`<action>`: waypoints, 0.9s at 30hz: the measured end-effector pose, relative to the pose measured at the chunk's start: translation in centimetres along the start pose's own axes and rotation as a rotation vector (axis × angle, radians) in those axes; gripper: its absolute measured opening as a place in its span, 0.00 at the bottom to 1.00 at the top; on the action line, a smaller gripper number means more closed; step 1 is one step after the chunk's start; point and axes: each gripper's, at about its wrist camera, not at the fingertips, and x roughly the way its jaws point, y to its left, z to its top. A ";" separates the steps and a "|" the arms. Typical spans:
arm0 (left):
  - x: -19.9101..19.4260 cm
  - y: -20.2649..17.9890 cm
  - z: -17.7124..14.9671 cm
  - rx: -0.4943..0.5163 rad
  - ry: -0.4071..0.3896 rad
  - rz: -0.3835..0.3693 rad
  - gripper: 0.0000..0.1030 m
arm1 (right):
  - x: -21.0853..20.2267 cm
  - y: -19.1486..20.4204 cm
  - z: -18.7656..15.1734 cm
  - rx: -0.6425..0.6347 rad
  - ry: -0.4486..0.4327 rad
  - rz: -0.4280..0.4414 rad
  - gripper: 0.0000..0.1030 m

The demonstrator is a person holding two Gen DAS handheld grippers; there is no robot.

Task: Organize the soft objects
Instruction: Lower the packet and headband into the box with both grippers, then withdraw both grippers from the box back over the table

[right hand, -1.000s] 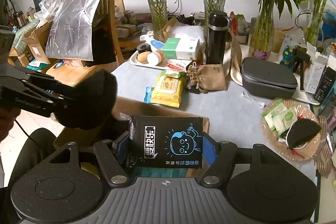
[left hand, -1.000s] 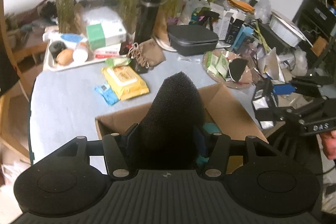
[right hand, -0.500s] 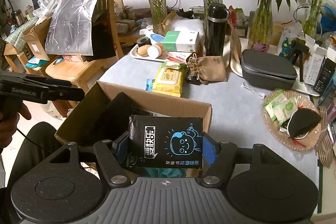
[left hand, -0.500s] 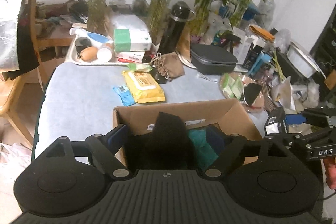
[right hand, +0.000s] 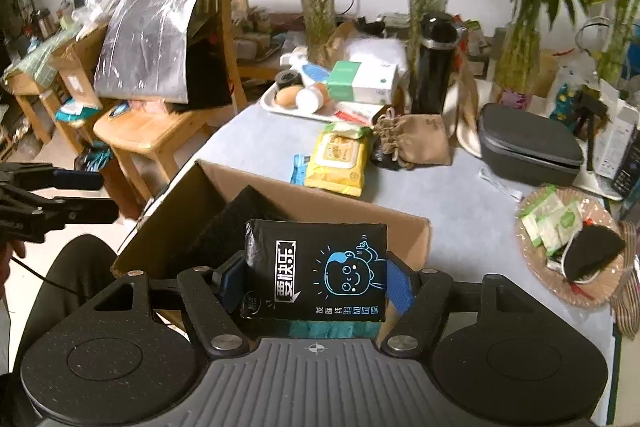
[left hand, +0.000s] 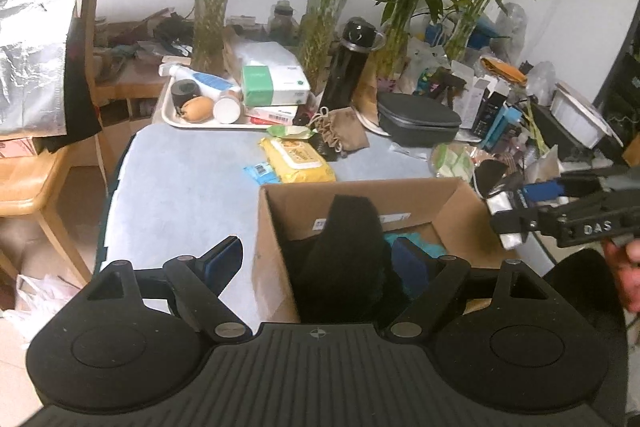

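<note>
My left tongs (left hand: 320, 259) stand wide apart with nothing pressed between the pads. The left finger (left hand: 224, 257) hangs outside the cardboard box (left hand: 456, 203), over the blue worktop (left hand: 180, 195); the right finger sits inside the box. The black foam piece (left hand: 348, 239) stands upright in the box between the fingers, touching neither that I can see, its tip toward 12 o'clock against the far wall. A teal cloth (left hand: 420, 243) lies on the box floor at 3 o'clock of the foam.

My right tongs (right hand: 316, 279) hover over the near edge of the box (right hand: 360, 215), jaws opening. The black wipes packet (right hand: 316, 271) with the blue cartoon face is between them: the right pad looks in contact, a narrow gap shows at the left pad. I cannot tell whether the grip has fully let go. In the left wrist view the right tongs (left hand: 520, 211) show at 3 o'clock beside the box, with part of a hand (left hand: 628, 267).

Beyond the box at 12 o'clock, on the worktop: a yellow wipes pack (left hand: 296, 159), a small blue sachet (left hand: 260, 173), a brown drawstring pouch (left hand: 344, 135). All well apart from the box.
</note>
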 end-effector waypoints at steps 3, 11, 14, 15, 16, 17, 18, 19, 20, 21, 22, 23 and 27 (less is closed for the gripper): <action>-0.3 0.2 -0.4 0.026 -0.003 0.020 0.80 | 1.1 0.6 -0.1 -0.014 0.014 -0.027 0.90; -0.8 0.4 -1.2 0.069 -0.012 0.057 0.80 | 1.1 1.2 -1.7 -0.016 0.019 -0.042 1.00; -1.0 0.1 -1.5 0.106 -0.030 0.051 0.80 | 0.6 1.0 -2.3 -0.010 0.008 -0.059 1.00; -1.1 0.0 -1.5 0.115 -0.037 0.051 0.80 | 0.4 1.0 -2.5 -0.007 0.002 -0.068 1.00; -1.1 -0.1 -1.6 0.122 -0.041 0.052 0.80 | 0.2 1.0 -2.6 -0.003 -0.003 -0.077 1.00; -1.0 -0.3 -1.6 0.128 -0.041 0.053 0.80 | 0.0 0.9 -2.7 0.001 -0.008 -0.085 1.00; -1.0 -0.4 -1.5 0.127 -0.041 0.053 0.80 | -0.2 0.8 -2.8 0.003 -0.015 -0.094 1.00; -0.9 -0.5 -1.5 0.123 -0.043 0.052 0.80 | -0.4 0.9 -2.9 0.005 -0.024 -0.101 1.00; -1.0 -0.5 -1.5 0.119 -0.046 0.050 0.80 | -0.6 0.9 -2.9 0.008 -0.035 -0.107 1.00; -1.0 -0.6 -1.5 0.116 -0.050 0.048 0.80 | -0.8 0.8 -3.0 0.013 -0.050 -0.111 1.00; -1.0 -0.6 -1.5 0.112 -0.053 0.045 0.80 | -0.9 0.8 -3.1 0.018 -0.059 -0.111 1.00; -1.1 -0.7 -1.5 0.109 -0.055 0.044 0.80 | -1.0 0.7 -3.2 0.024 -0.064 -0.109 1.00; -1.6 -1.1 -1.5 0.121 -0.073 0.044 0.80 | -1.0 0.7 -3.3 0.028 -0.077 -0.114 1.00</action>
